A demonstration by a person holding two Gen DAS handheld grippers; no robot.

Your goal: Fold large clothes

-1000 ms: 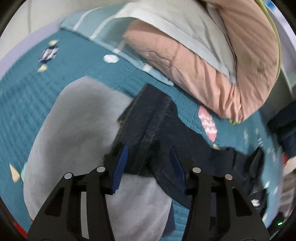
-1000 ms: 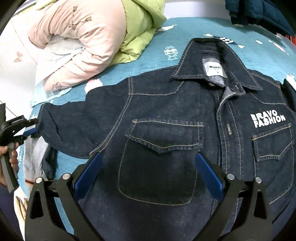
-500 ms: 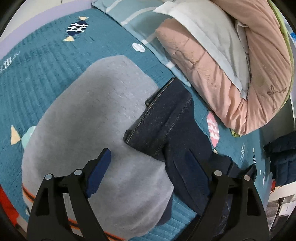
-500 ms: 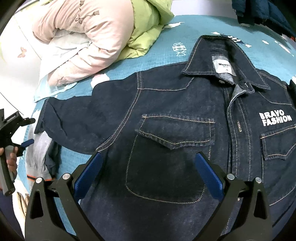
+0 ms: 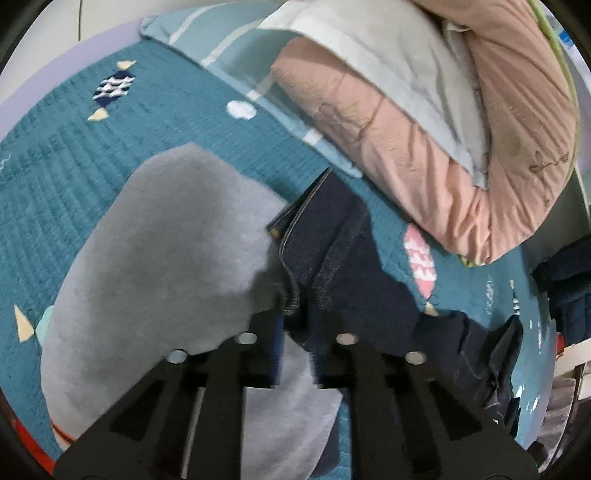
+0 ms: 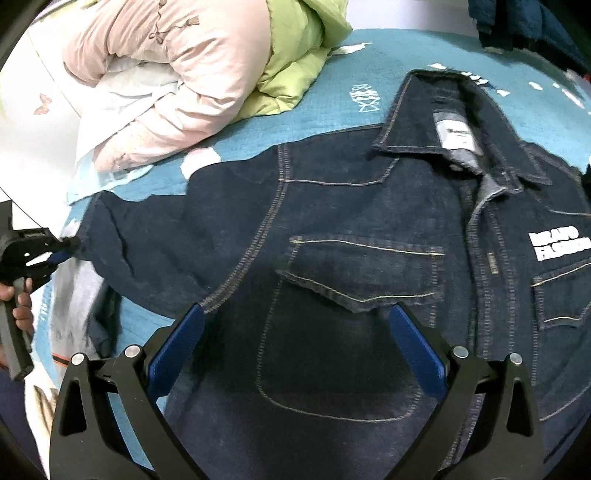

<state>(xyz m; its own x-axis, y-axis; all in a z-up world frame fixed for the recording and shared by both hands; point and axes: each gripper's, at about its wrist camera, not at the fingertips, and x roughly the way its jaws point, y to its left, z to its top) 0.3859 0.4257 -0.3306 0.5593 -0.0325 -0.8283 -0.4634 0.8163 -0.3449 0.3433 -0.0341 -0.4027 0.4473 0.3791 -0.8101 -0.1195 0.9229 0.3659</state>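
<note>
A dark denim jacket (image 6: 332, 258) lies front up on the teal bedspread (image 6: 332, 99), collar at the far right, one sleeve stretched to the left. My left gripper (image 5: 295, 317) is shut on the sleeve cuff (image 5: 321, 236); it also shows in the right wrist view (image 6: 68, 245) at the sleeve's end. My right gripper (image 6: 295, 332) is open and empty, hovering over the jacket's chest pocket (image 6: 354, 273).
A folded grey garment (image 5: 166, 258) lies under the cuff. A pink quilt (image 5: 424, 122) with white and green bedding (image 6: 291, 62) is piled at the back. Dark clothes (image 6: 528, 22) lie at the far right. The bed edge is near the left gripper.
My left gripper was open half a second ago and has shut on the sleeve cuff. The right gripper has stayed open over the chest, with the view shifting slightly.
</note>
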